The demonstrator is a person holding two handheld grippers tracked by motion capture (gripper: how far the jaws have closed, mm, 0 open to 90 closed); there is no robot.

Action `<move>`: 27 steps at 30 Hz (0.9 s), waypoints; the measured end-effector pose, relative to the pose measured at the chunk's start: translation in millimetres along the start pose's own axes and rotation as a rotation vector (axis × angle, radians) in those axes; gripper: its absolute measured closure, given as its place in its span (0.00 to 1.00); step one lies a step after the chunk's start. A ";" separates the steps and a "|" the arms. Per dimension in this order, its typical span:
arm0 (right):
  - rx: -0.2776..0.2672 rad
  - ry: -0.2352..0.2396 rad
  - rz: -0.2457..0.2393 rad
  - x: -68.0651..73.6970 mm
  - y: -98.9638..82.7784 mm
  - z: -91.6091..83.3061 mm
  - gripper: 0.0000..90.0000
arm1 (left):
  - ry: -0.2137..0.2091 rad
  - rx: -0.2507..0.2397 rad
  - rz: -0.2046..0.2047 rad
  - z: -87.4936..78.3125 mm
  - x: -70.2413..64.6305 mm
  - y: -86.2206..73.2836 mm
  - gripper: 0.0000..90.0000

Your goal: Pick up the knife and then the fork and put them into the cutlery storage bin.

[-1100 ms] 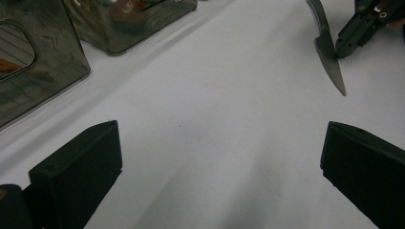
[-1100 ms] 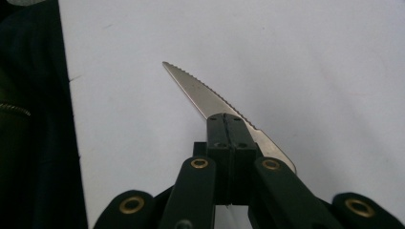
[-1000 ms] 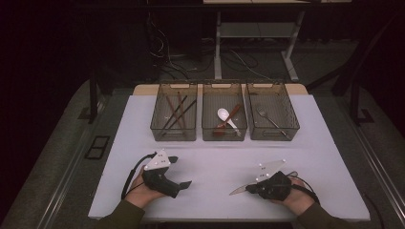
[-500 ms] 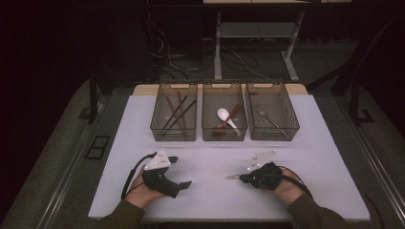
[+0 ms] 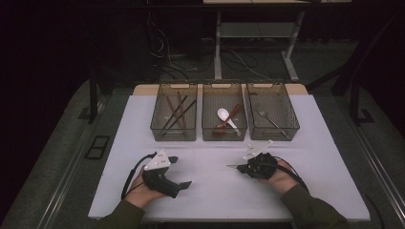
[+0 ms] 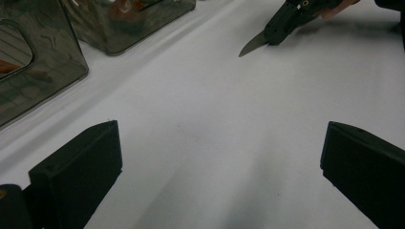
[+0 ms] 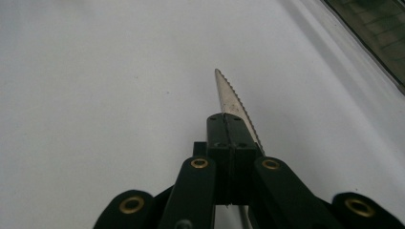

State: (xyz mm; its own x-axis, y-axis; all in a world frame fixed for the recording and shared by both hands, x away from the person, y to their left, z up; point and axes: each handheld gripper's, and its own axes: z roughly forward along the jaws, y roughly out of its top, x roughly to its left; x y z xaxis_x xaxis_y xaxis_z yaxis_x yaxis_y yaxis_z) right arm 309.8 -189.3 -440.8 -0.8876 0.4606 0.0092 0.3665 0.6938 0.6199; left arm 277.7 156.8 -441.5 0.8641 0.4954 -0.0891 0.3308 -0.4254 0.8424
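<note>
You are pinching a knife (image 7: 232, 102) in your right gripper (image 5: 244, 168), its jaws pressed together on the metal with the serrated blade sticking out past them toward your left, low over the table (image 5: 210, 200) in front of the three bins (image 5: 224, 136). The knife is looking thin, stiff and light, so it is not going to sag or bend, but smooth steel is slippery and the grip is sitting on a narrow flat strip; a knock on the tip is likely to swivel the blade between the pads. You are holding it just behind the toothed part, with the handle running back under the gripper, hidden from the high view; that is a fair hold for carrying. Taking it nearer the balance point would be steadier, though where that point lies is not something these views are telling you. Keep the point away from the bin walls when you are lowering it in. Your left gripper (image 5: 185, 183) is resting on the table with its jaws spread wide and nothing between them, well apart from the knife.
</note>
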 end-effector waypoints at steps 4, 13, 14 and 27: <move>0.004 0.032 0.017 -2.5 1.5 -9.2 0.95 | -0.001 0.000 0.001 0.0 -0.1 0.0 0.00; 0.071 0.059 0.033 -16.7 0.2 -44.6 0.75 | -0.001 0.009 -0.001 0.5 -0.6 0.0 0.00; 0.088 0.056 0.025 -20.3 -1.0 -47.5 0.74 | -0.002 0.009 -0.001 0.7 -0.5 -0.1 0.00; 0.339 0.045 -0.069 -29.4 -5.5 -53.9 0.70 | -0.003 0.009 -0.004 1.7 0.0 -0.6 0.00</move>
State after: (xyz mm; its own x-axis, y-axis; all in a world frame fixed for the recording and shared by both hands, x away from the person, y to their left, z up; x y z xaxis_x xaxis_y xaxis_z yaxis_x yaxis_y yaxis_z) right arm 318.8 -236.5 -402.2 -0.9221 0.3866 0.0161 0.3705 0.8702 0.3248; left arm 278.2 155.8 -442.9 0.8641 0.4944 -0.0940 0.3374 -0.4305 0.8372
